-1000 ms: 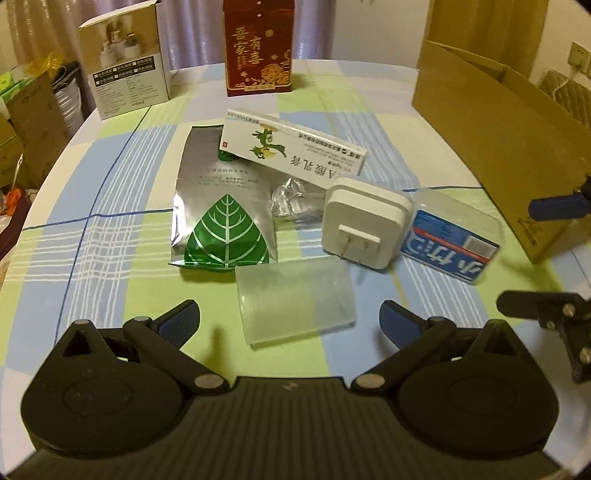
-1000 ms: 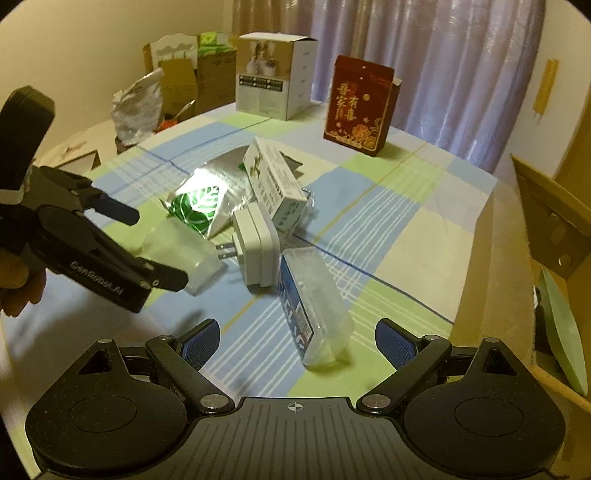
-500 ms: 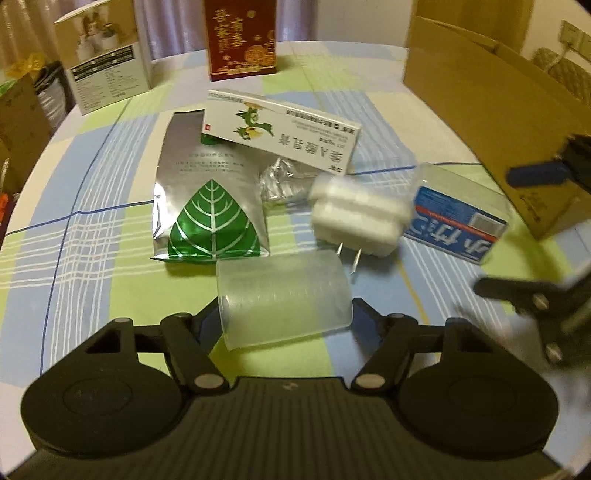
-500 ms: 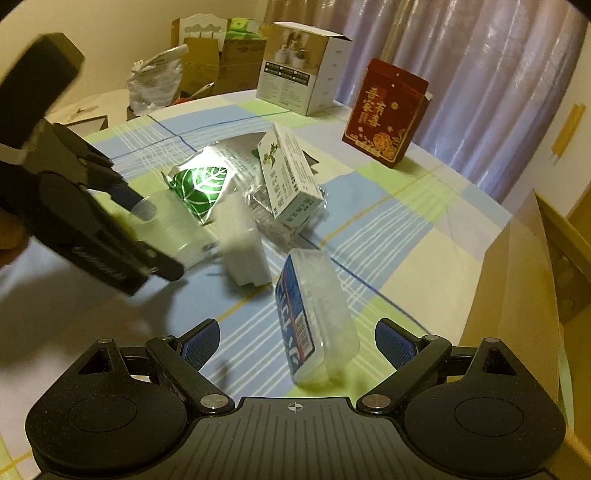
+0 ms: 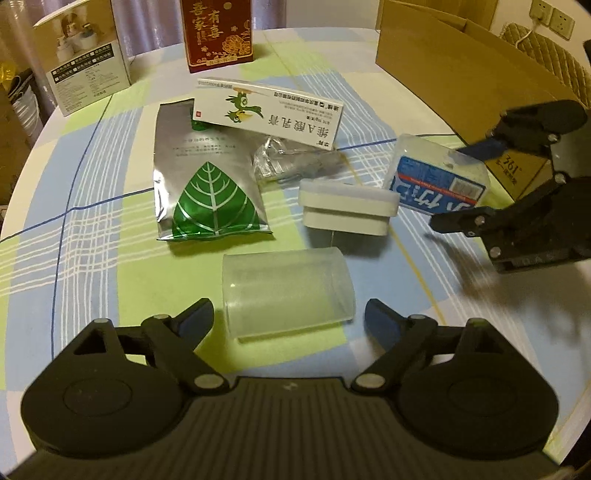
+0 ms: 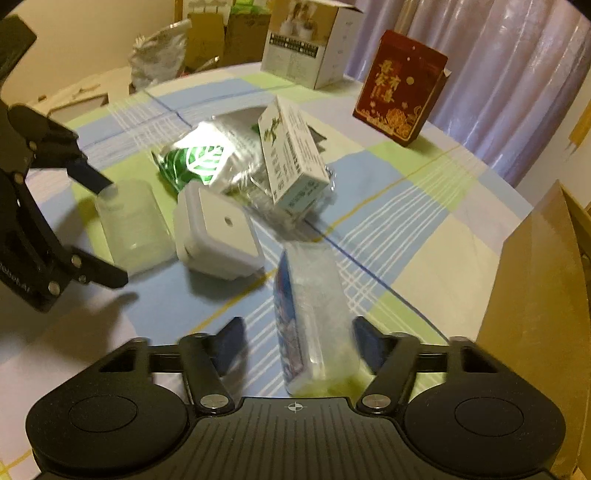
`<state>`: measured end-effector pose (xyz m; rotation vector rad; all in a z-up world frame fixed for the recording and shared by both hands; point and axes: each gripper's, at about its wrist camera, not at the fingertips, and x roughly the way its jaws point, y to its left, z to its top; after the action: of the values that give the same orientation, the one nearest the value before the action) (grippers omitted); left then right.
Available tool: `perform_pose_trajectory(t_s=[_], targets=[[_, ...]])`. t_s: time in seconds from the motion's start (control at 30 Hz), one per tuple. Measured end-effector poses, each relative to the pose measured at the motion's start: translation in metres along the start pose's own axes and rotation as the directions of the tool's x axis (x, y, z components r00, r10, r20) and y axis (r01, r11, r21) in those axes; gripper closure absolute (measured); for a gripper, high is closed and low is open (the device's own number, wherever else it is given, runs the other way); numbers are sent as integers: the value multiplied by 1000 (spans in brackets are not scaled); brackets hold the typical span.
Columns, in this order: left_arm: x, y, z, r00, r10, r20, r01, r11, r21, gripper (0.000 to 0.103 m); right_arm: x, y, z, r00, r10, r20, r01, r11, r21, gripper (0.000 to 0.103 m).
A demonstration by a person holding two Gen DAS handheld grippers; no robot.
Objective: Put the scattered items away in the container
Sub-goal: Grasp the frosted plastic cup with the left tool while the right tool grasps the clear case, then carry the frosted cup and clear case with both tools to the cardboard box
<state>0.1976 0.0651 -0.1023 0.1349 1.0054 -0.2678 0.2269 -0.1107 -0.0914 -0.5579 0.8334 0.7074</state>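
The left tongs (image 5: 288, 317) stand apart around a frosted plastic cup (image 5: 286, 293) lying on its side on the checked surface (image 5: 92, 221); a gap shows on each side between pad and cup, so nothing is clamped. The right tongs (image 6: 297, 339) are also apart, straddling a clear packet with a blue label (image 6: 314, 321), whose near end is blurred, so whether the pads touch it cannot be told. Between cup and packet lies a white plug adapter (image 5: 347, 210), its prongs hidden in both views. Behind it a white medicine box (image 5: 269, 110) rests tilted across a silver pouch with a green leaf (image 5: 210, 184) and a crumpled clear wrapper (image 5: 295, 162) whose contents cannot be made out. The cardboard container (image 5: 461, 70) stands at the right edge of the surface, cut off by the frame, its inside not visible. A red box (image 5: 218, 33) and a white carton (image 5: 85, 62) stand upright at the far side.
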Motion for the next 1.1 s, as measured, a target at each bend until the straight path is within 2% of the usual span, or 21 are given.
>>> perform_pose_trajectory(t_s=[0.03,0.07,0.1,0.17,0.23,0.3,0.33,0.37,0.5,0.73,1.1], targets=[[1,0,0,1000,5,1,-5,1000,-1,17,-1,1,-1,1000,2,-1,-2,1000,2,39],[1,-1,1,1000,10,2,-10,1000,-1,17,-3,2,-1,1000,5,0,-5,1000,6,55],[2,-2,1,1000,18,5,-18,1000,-3,17,-4,2,-2,1000,3,-2,-3,1000,9,63],[3,-3,2,999,33,13,-33,999,-10,17,-8,4,-4,1000,-5,-9,5,1000,22,70],[4,-4,4,999,50,16,-49,999,-20,17,-13,6,-8,1000,-3,-9,4,999,32,70],[6,-2,5,998,57,16,-56,998,-38,23,-19,9,-11,1000,-3,-6,3,999,33,70],[6,-1,5,998,60,10,-60,997,-49,27,-21,11,-12,1000,-2,-3,2,999,35,70],[7,0,5,998,61,6,-60,997,-55,35,-24,11,-13,1000,-1,-1,1,999,43,70],[2,2,5,999,52,1,-52,997,-53,35,-35,13,-18,1000,-2,3,2,997,78,70],[-24,-8,6,999,41,29,-41,999,10,35,-54,21,-28,1000,1,5,-1,992,122,70],[-66,-27,10,998,8,66,-11,999,43,35,-100,24,-38,999,-36,33,29,982,185,70]])
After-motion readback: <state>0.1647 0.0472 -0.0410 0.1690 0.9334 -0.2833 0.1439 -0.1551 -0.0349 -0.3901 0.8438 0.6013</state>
